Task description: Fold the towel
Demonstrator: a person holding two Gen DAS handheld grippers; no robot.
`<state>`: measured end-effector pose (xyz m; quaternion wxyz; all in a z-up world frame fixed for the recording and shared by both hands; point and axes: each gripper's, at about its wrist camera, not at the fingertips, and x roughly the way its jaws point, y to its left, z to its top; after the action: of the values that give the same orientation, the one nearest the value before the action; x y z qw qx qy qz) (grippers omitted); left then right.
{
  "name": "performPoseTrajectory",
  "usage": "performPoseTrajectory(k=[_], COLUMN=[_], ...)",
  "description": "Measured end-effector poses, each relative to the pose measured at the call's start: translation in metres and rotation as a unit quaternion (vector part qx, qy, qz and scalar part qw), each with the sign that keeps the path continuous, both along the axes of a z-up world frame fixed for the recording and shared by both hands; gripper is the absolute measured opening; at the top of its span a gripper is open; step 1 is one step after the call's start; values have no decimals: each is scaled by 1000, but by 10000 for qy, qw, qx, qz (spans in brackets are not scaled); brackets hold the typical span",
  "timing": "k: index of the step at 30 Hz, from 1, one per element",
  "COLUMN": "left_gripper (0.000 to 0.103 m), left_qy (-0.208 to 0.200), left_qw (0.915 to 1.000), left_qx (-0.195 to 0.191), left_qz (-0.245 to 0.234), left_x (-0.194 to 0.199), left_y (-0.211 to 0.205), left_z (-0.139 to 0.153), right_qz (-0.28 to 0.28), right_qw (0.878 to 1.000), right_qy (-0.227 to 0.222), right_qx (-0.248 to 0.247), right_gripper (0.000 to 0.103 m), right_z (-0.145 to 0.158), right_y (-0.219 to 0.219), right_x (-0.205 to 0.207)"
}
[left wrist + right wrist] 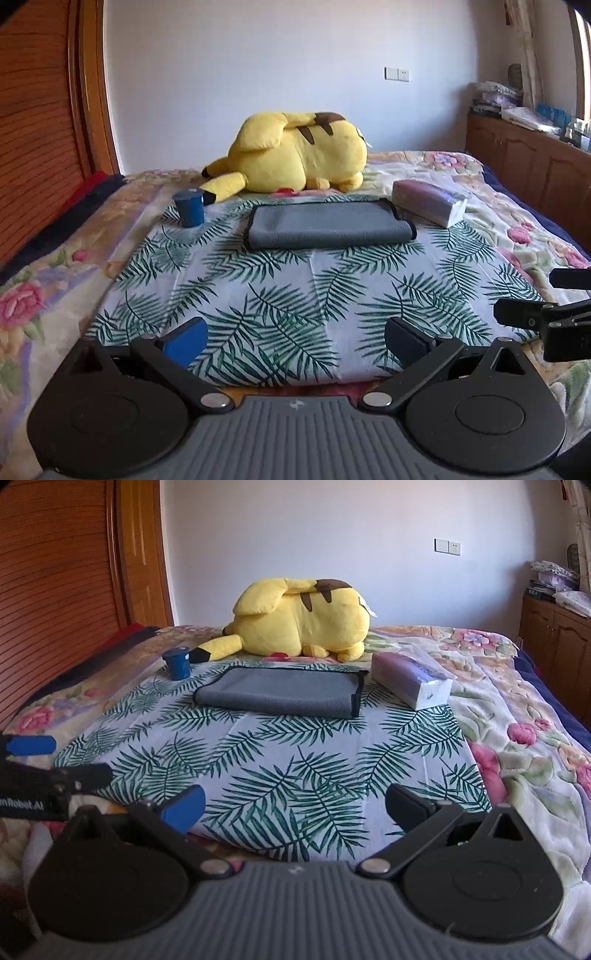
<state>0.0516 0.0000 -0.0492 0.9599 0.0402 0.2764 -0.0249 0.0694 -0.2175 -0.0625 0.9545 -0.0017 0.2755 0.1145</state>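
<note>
The left wrist view shows a window ledge with clutter on the far right; the right wrist view cuts it off. The grey towel (328, 225) lies folded on the leaf-print cloth (288, 291), between a blue cup (189, 207) and a tissue pack (428, 201). Left gripper (295, 338) and right gripper (293, 808) are both spread wide, holding nothing.

Bed (461, 192) carries leaf-print cloth (295, 295), plush toy (295, 155).
</note>
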Motion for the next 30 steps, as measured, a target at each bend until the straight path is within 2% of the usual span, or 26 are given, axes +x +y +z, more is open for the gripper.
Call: performPoseTrajectory(k=[14, 30], left_gripper=[103, 103], left_qy=[-582, -961], left_qw=[9982, 9953], left_qx=[146, -38], left_qz=[-7, 93], left_x=[-16, -24], left_y=[3, 10], left_z=[16, 28], right_qz=[-154, -325], right_qw=[9984, 9938], right_qy=[-489, -1049], right_qx=[217, 162], right_gripper=[103, 103], right_z=[10, 17], right_y=[-9, -12], right_x=[-11, -22])
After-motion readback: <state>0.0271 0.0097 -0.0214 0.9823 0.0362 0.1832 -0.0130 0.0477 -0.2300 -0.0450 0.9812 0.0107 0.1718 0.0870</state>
